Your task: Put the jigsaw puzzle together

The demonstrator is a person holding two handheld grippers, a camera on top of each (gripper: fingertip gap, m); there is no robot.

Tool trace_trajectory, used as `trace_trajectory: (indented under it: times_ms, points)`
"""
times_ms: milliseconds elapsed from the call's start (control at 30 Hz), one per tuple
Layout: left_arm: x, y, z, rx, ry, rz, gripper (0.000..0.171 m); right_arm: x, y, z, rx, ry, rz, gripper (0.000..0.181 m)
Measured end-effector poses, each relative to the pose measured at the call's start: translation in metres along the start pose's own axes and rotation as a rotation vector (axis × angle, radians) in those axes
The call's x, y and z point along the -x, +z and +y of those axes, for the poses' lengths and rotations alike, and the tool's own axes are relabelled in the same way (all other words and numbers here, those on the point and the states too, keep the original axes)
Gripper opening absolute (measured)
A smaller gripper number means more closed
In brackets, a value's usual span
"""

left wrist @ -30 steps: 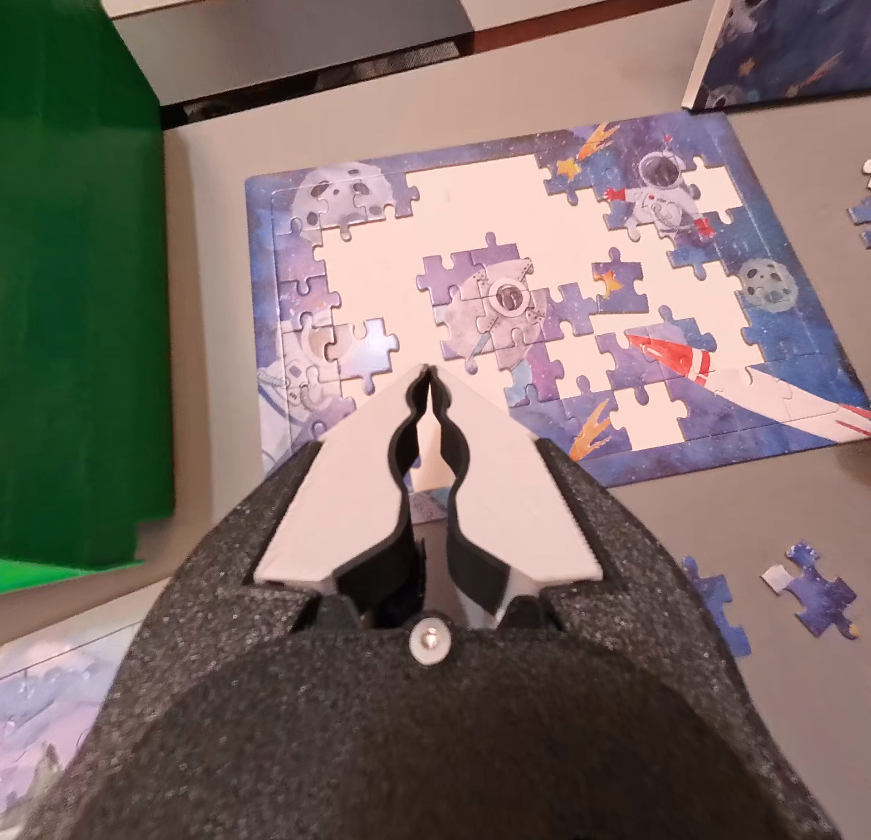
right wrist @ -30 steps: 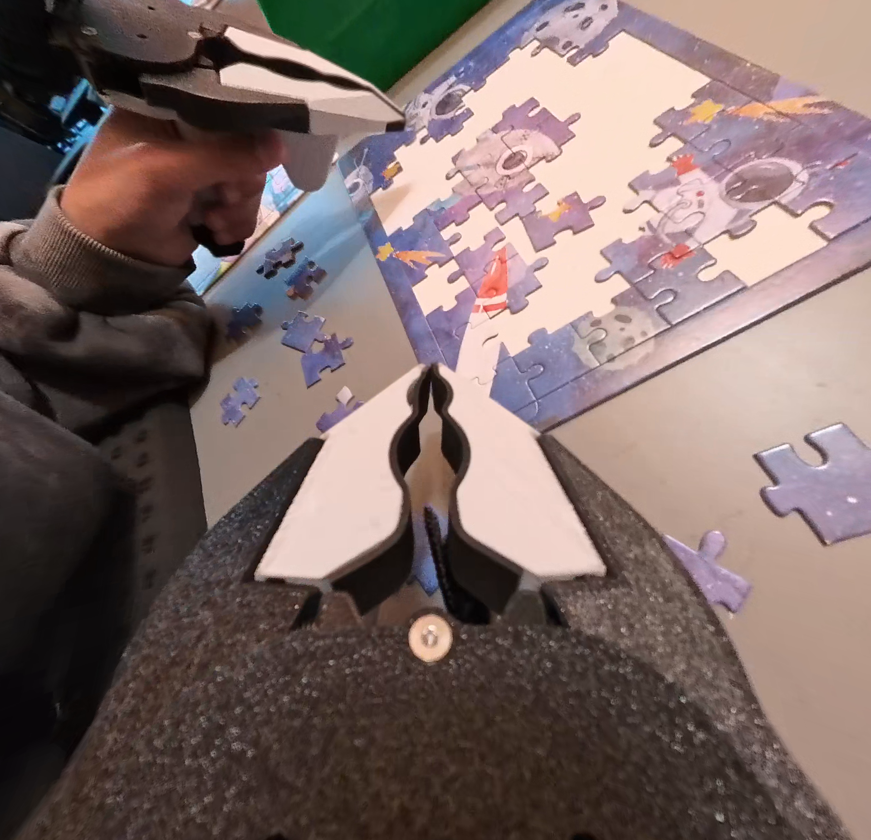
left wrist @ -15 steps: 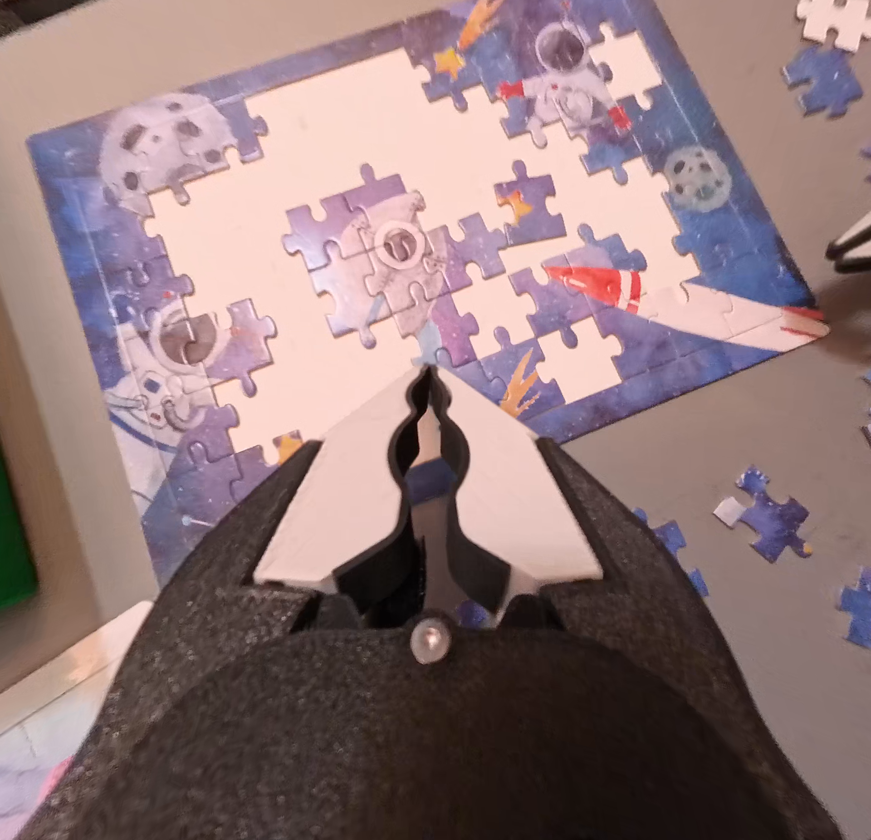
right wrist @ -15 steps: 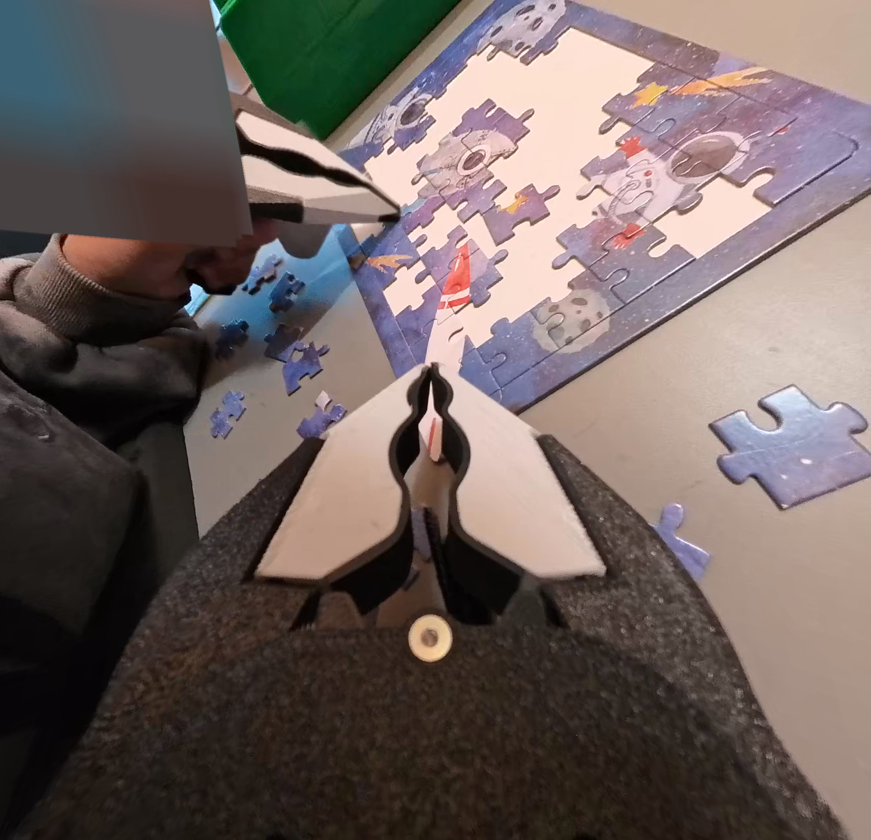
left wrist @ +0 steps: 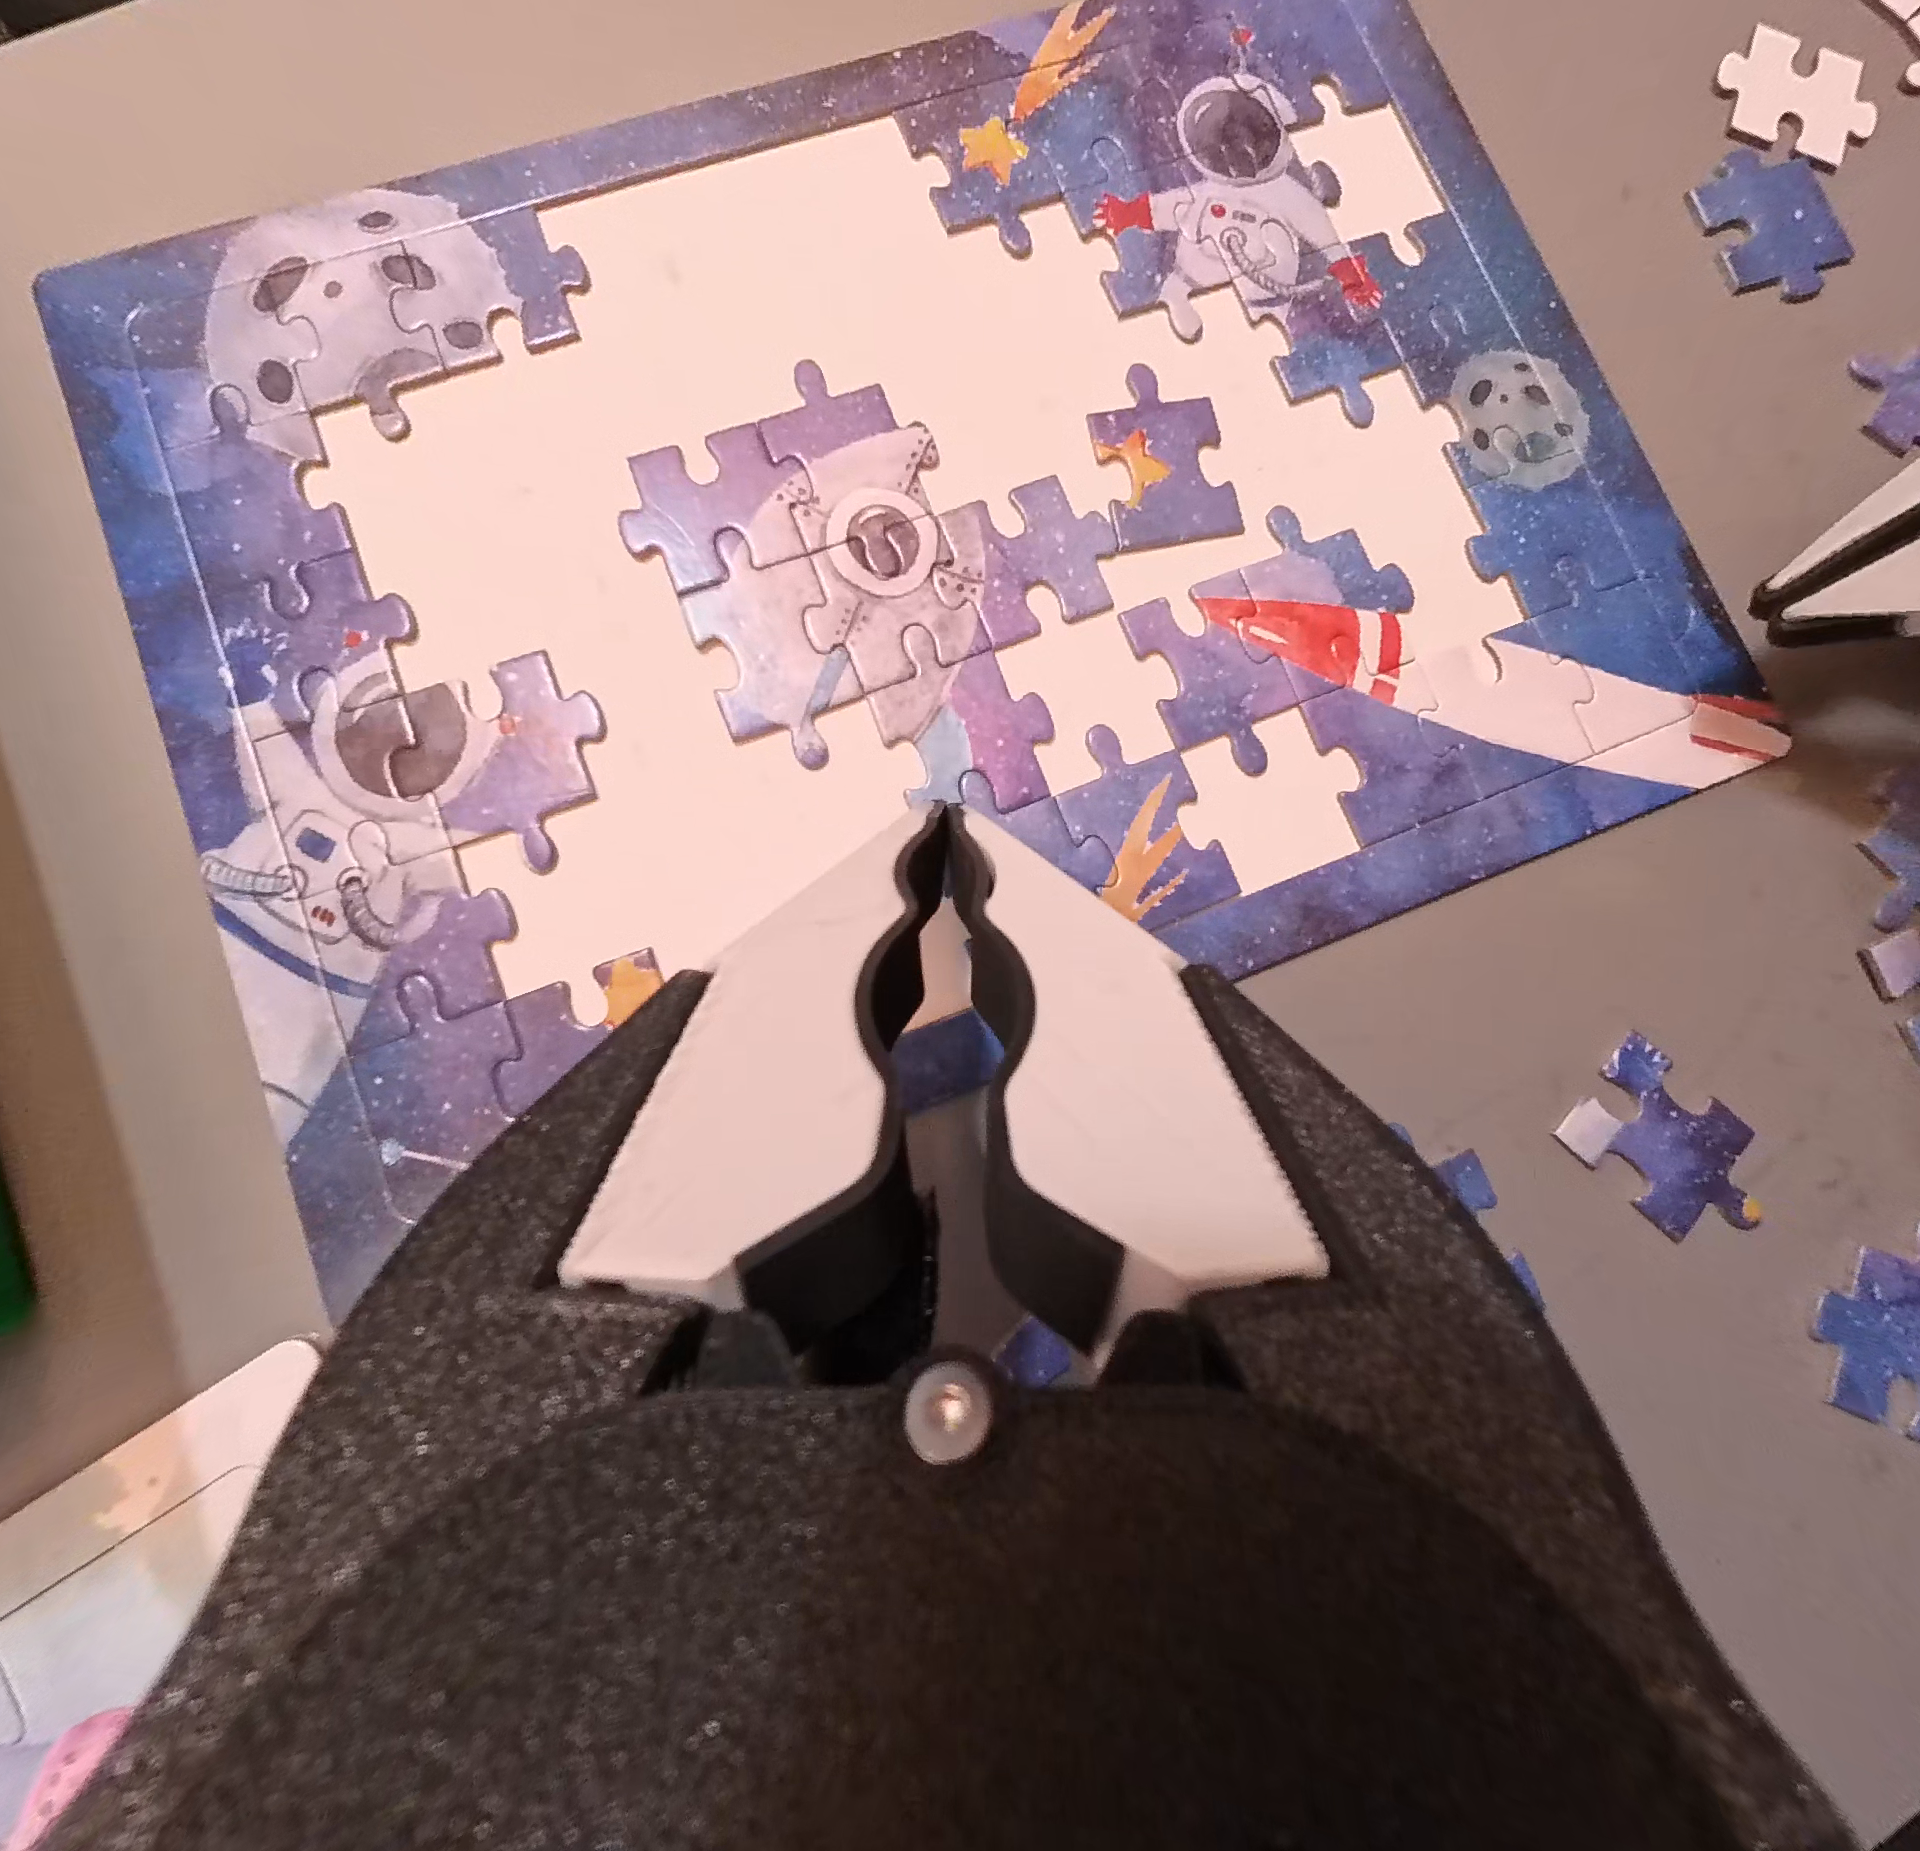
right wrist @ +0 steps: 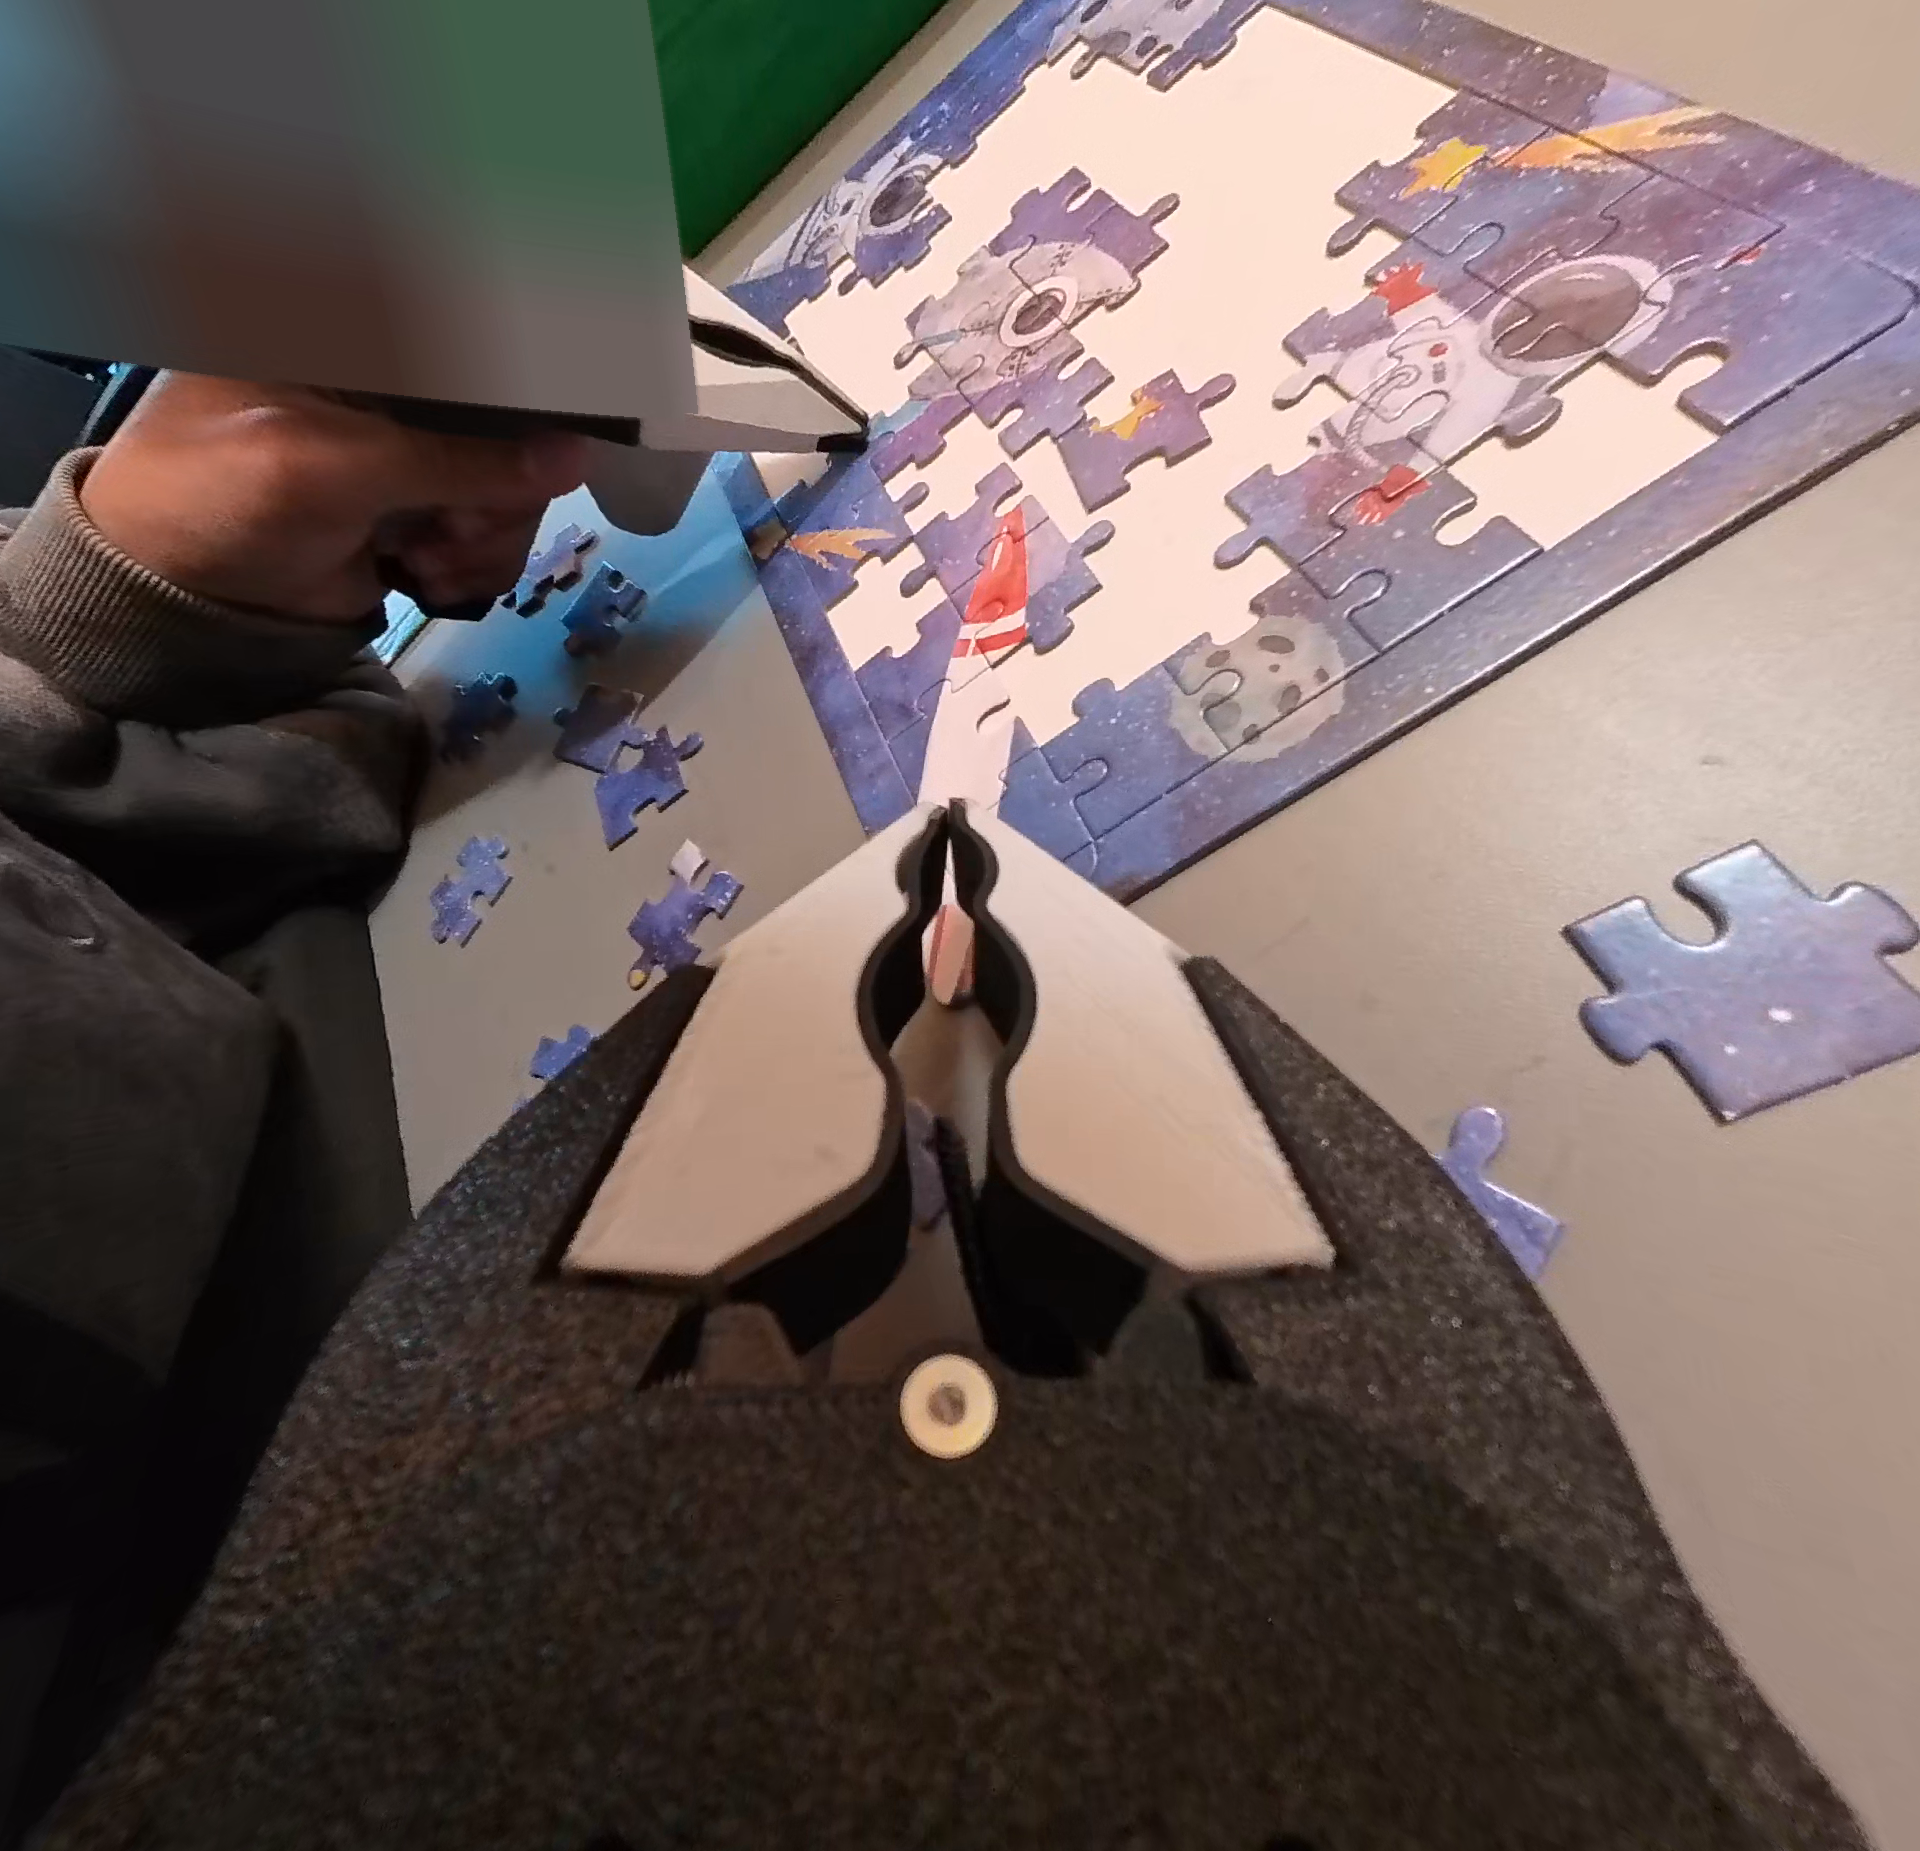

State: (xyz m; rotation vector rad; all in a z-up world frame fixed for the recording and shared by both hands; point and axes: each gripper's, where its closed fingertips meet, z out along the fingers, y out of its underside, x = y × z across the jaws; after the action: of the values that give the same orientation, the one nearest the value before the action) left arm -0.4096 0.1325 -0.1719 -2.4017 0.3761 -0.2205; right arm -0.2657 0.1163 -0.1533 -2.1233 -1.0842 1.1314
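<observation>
We see a matte grey table [left wrist: 1558, 970] filling both views, evenly lit with soft shadows. At nine o'clock in the left wrist view sits a green box [left wrist: 10, 1240]; in the right wrist view it stands at twelve o'clock [right wrist: 790, 66]

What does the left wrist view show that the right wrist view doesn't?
Only the left wrist view shows a white, face-down piece at top right. Only the right wrist view shows a person's hand, a green box and a large loose blue piece. Both show the half-filled puzzle board, its red rocket and both shut grippers.
</observation>
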Motion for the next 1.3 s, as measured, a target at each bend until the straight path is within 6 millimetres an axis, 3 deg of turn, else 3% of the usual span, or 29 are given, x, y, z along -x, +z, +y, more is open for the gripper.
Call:
trace_trajectory:
  times_ms: [800, 967, 1133, 1300]
  points:
    - [0.0, 0.001, 0.0, 0.008, 0.021, -0.008, 0.0, 0.0, 0.003, 0.005, 0.024, 0.012, -0.011, 0.001]
    - [0.006, 0.0, -0.021, -0.075, 0.082, -0.119, 0.0, 0.001, 0.002, 0.004, 0.02, 0.015, -0.012, 0.001]
    - [-0.009, 0.017, -0.016, -0.022, 0.055, -0.055, 0.001, 0.001, 0.003, 0.005, 0.022, 0.015, -0.013, 0.001]
    - [-0.009, 0.017, -0.017, -0.019, 0.007, -0.028, 0.0, 0.002, 0.002, 0.005, 0.023, 0.02, -0.018, 0.001]
